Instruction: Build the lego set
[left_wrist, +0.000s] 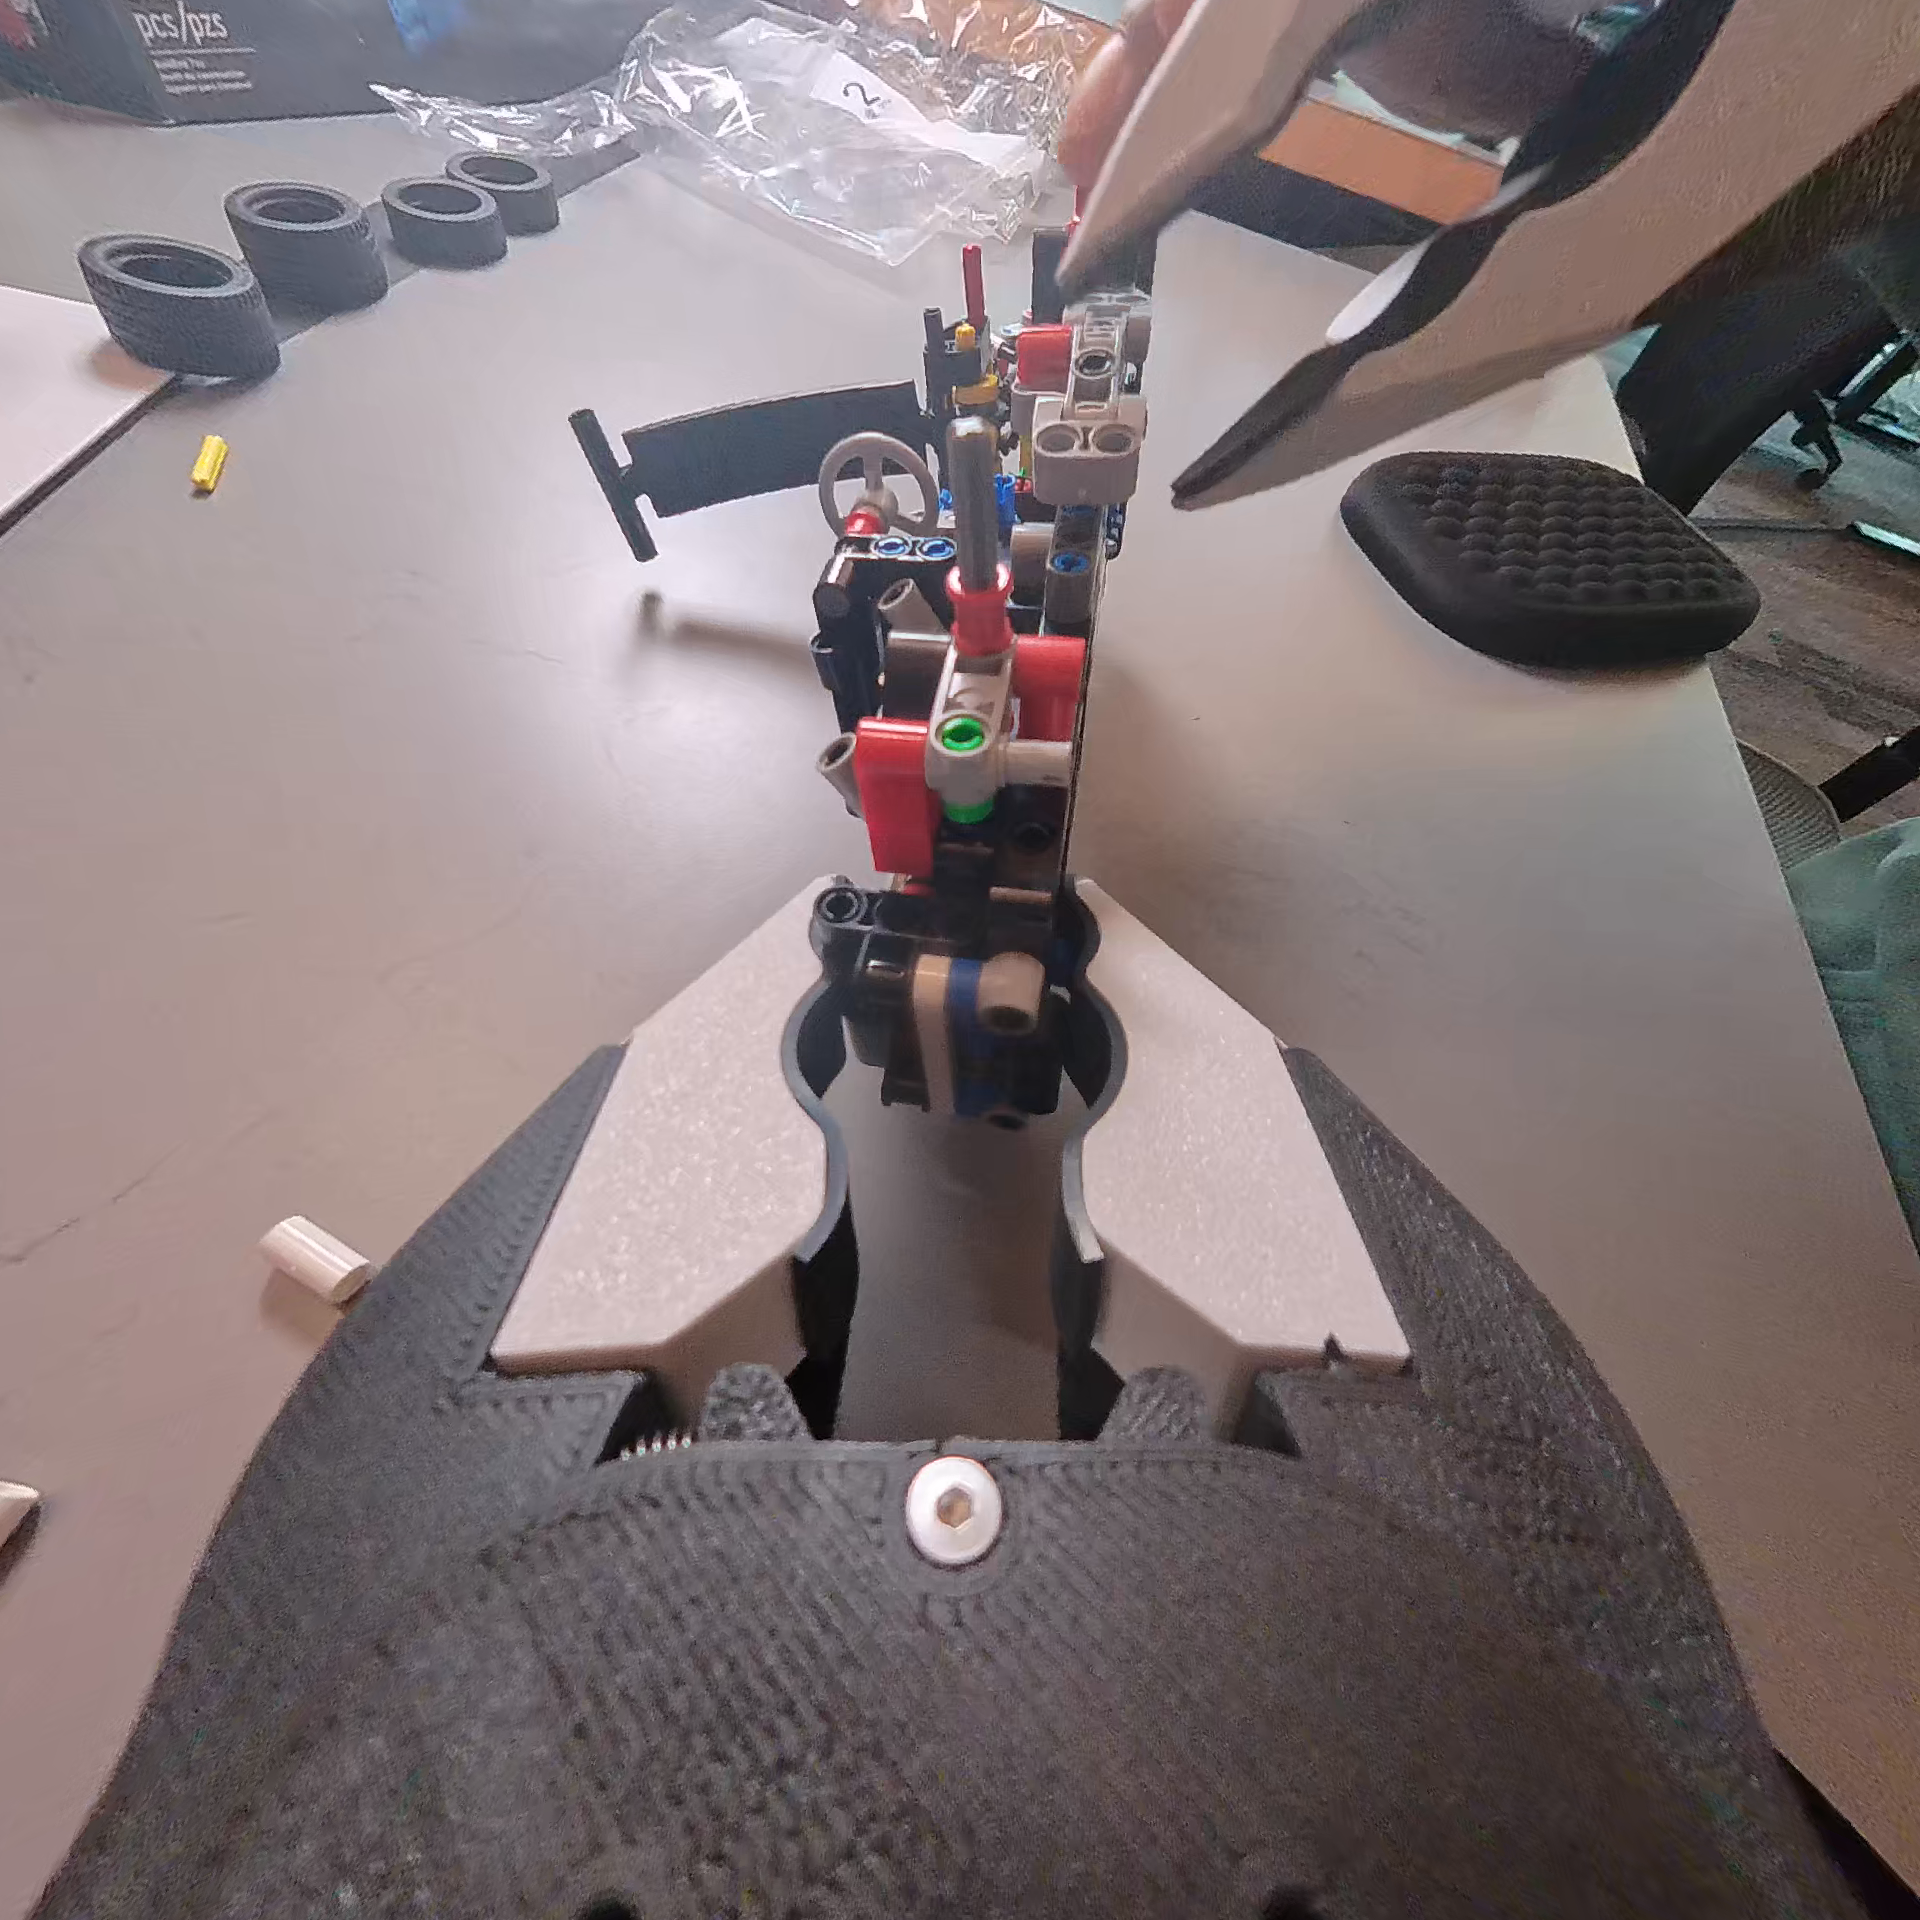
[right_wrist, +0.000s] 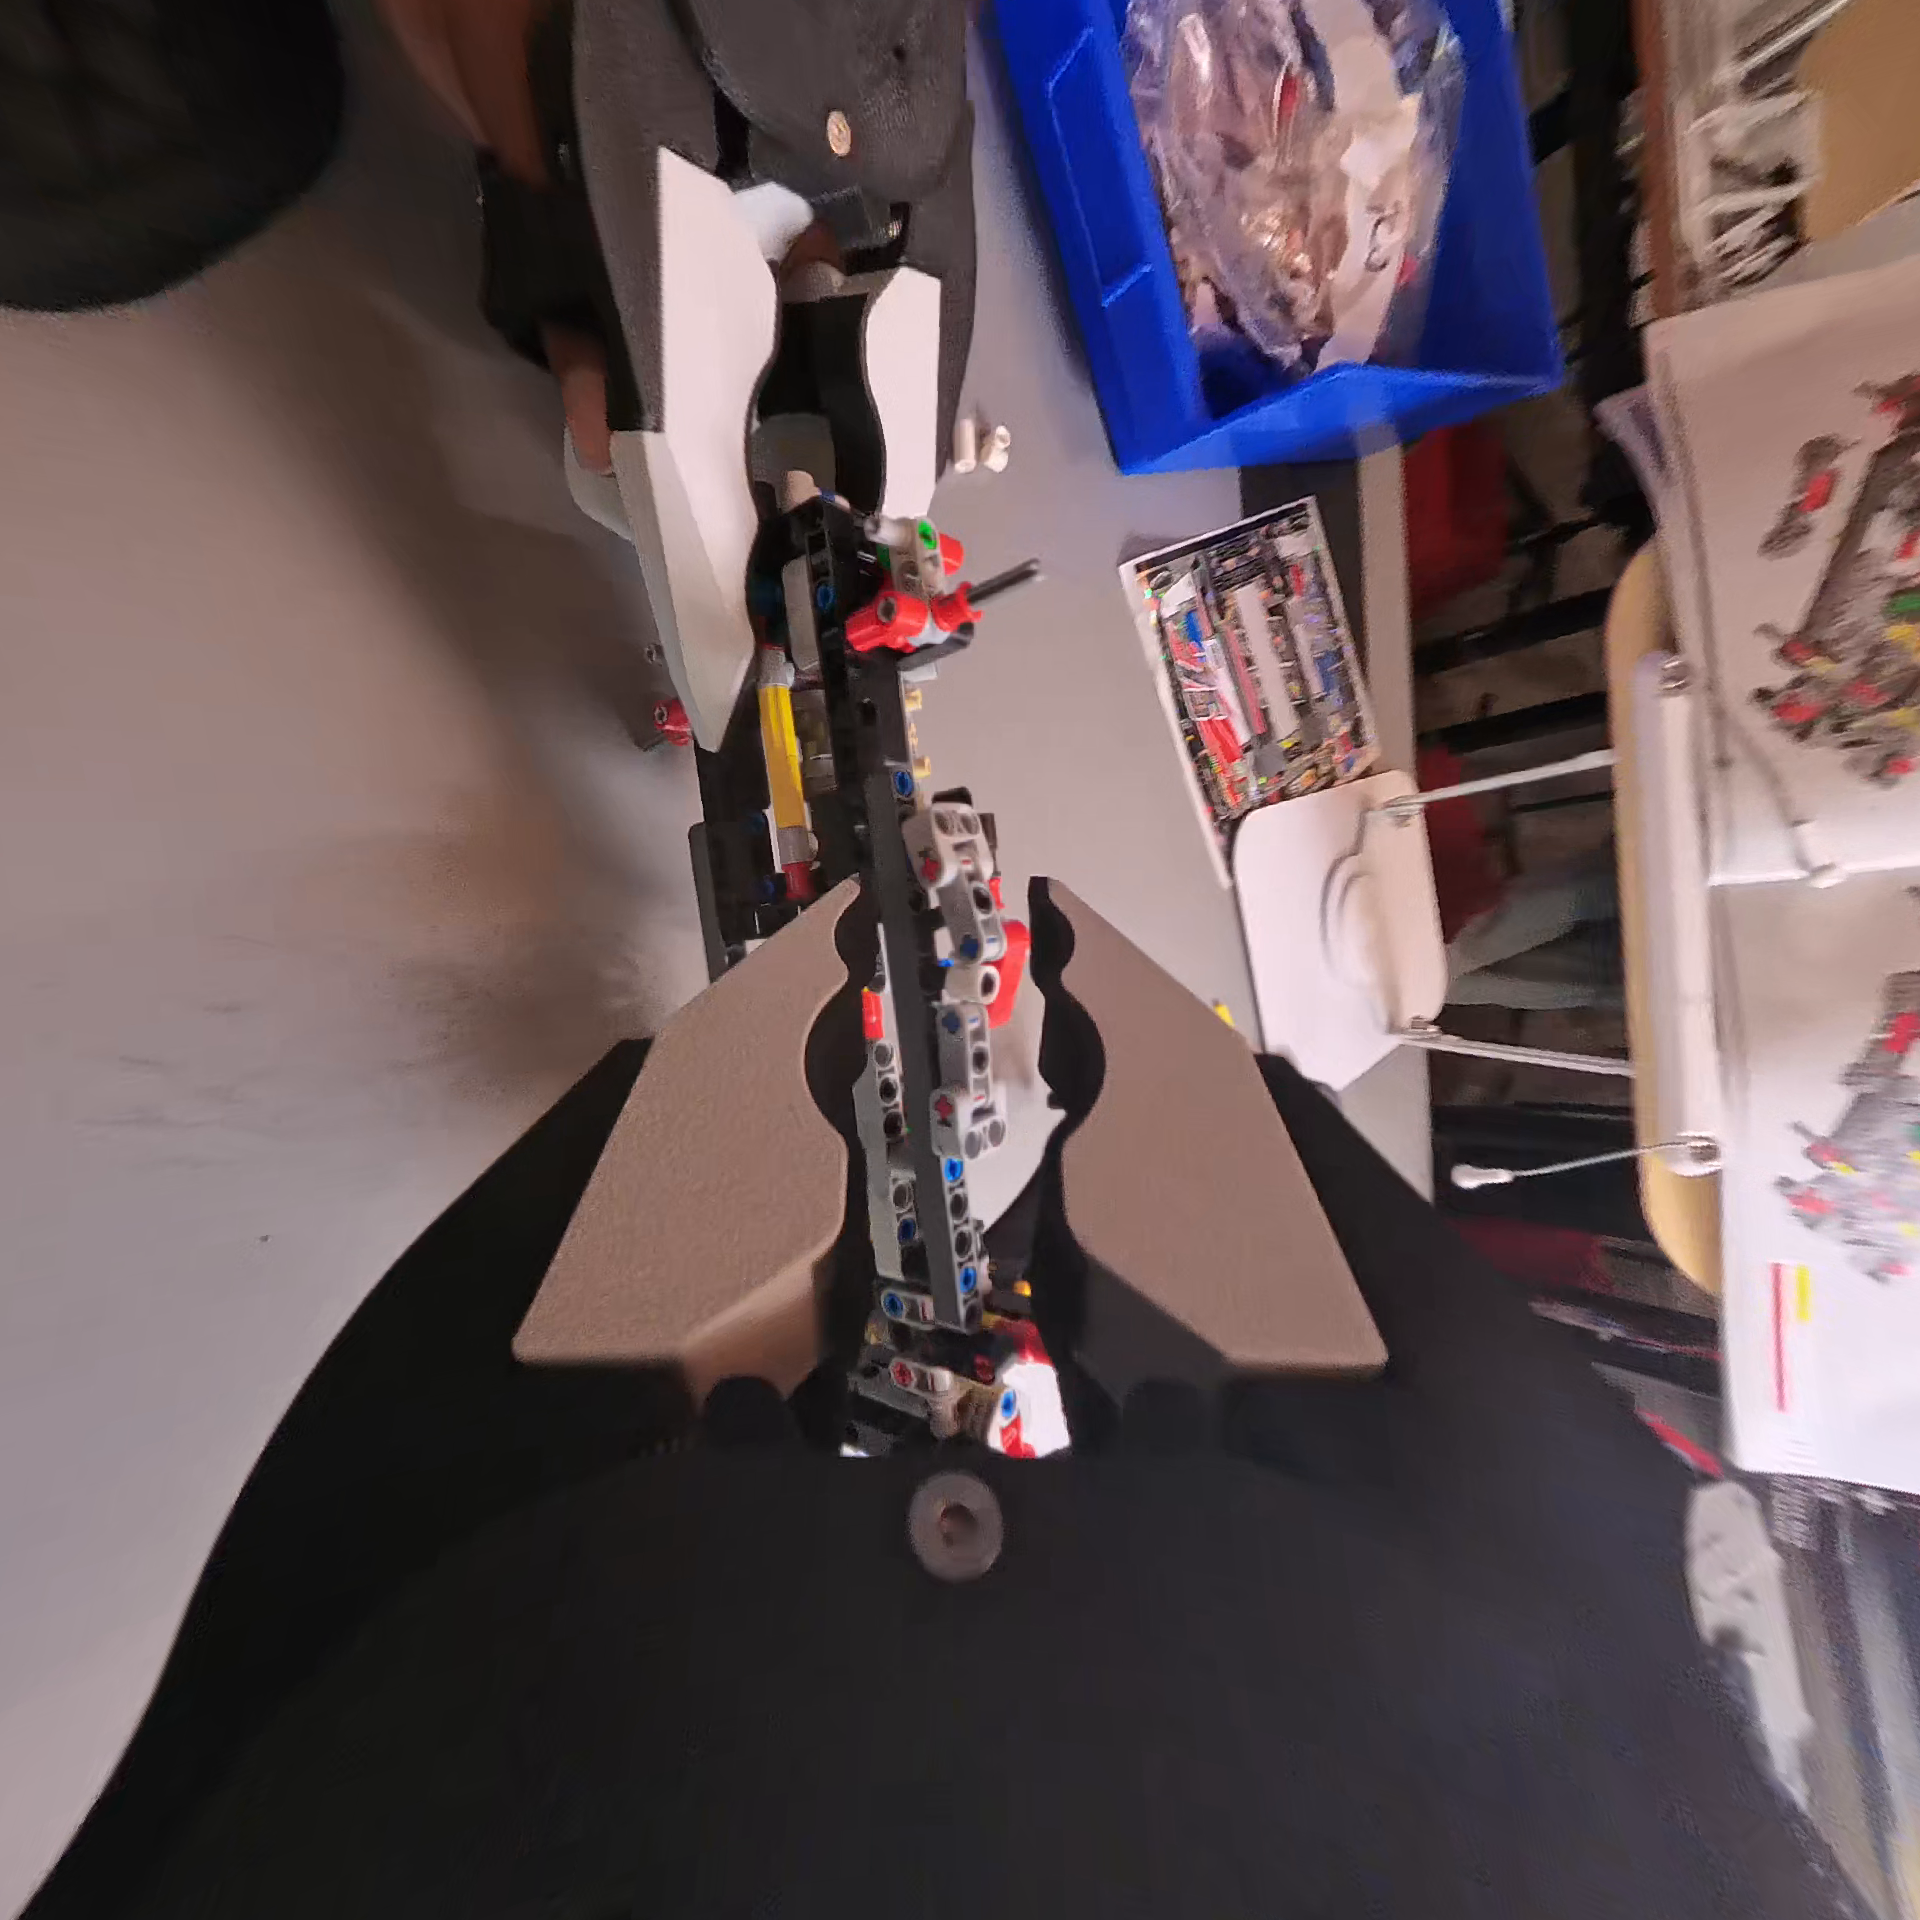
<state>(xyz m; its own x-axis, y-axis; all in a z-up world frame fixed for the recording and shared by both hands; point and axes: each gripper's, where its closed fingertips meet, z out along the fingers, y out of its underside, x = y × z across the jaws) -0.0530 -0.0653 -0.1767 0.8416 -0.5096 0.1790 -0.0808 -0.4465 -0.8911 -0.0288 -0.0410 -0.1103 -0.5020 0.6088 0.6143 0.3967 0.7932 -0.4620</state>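
Note:
The partly built lego chassis (left_wrist: 987, 727) is long, black and grey with red, blue and green pins, and stands on its edge over the table. My left gripper (left_wrist: 945, 914) is shut on its near end. My right gripper (left_wrist: 1127, 390) hangs open over the far end, one finger above the model and one to its right. In the right wrist view the chassis (right_wrist: 914, 1039) runs between the spread fingers of my right gripper (right_wrist: 945, 894); whether they touch it I cannot tell. My left gripper (right_wrist: 810, 613) holds the other end there.
Several black tyres (left_wrist: 177, 301), a clear bag (left_wrist: 831, 135) and a black box (left_wrist: 260, 52) lie at the back. A black panel (left_wrist: 769, 447), yellow pin (left_wrist: 208, 462), white pin (left_wrist: 312, 1257) and grey axle (left_wrist: 717, 629) lie loose. A blue bin (right_wrist: 1299, 208), sticker sheet (right_wrist: 1257, 675) and booklet (right_wrist: 1829, 623) are nearby. The grippers' ends are close to 8 cm from one another.

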